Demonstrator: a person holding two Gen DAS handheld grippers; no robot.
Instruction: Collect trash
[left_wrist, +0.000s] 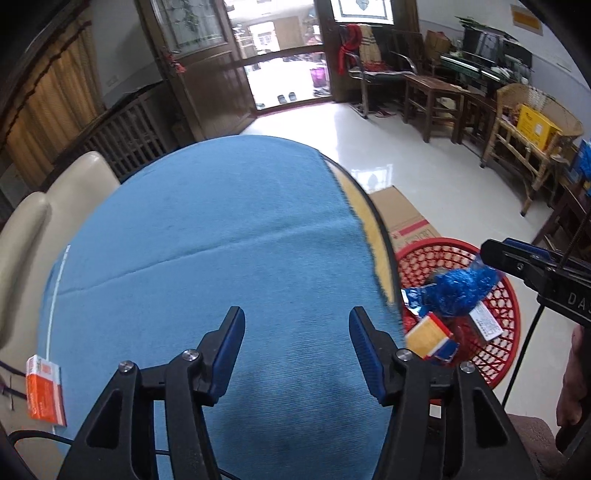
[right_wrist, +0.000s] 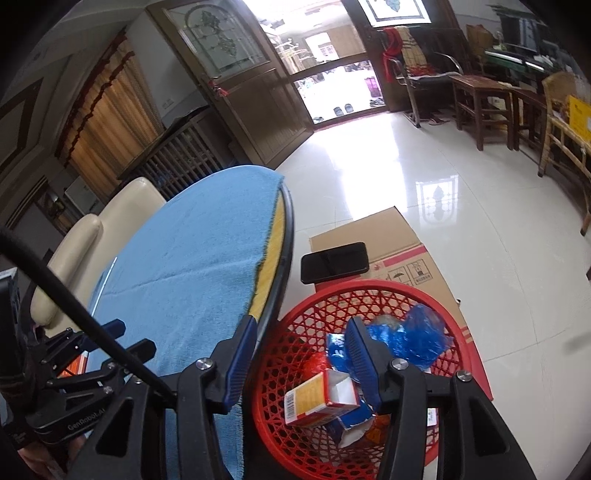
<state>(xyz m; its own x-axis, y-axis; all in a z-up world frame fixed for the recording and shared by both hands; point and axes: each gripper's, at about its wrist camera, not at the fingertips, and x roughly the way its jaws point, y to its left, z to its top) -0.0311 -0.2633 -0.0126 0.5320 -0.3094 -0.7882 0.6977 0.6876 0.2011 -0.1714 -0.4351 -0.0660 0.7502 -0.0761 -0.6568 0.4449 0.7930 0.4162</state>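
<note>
**Both grippers empty, trash lying in the red basket**

Black jaws with blue ribbed pads fill the bottom of the left wrist view: the left gripper (left_wrist: 296, 345) stands open over the blue cloth (left_wrist: 207, 236) that covers the round table, with nothing between its pads. At the lower left of that frame an orange and white carton (left_wrist: 44, 393) lies on the cloth close to the table's edge. Behind it, at the left edge, sits a cream upholstered chair (left_wrist: 26, 236).

In the right wrist view the right gripper (right_wrist: 301, 354) also stands open and holds nothing; its left finger lies in front of the table's rim, its right finger in front of the red plastic lattice basket (right_wrist: 369, 295). The basket stands on the pale tiled floor just beside the table, at the lower centre of the frame. Inside it lie a yellow and white opened carton (right_wrist: 317, 398), a crumpled blue plastic bag (right_wrist: 417, 339) and a torn blue and white carton (right_wrist: 351, 421) (other scraps beneath are too jumbled to tell apart).

A flattened brown cardboard box (right_wrist: 391, 236) lies on the floor behind the basket, and a black phone (right_wrist: 334, 262) rests on its near left corner.
</note>
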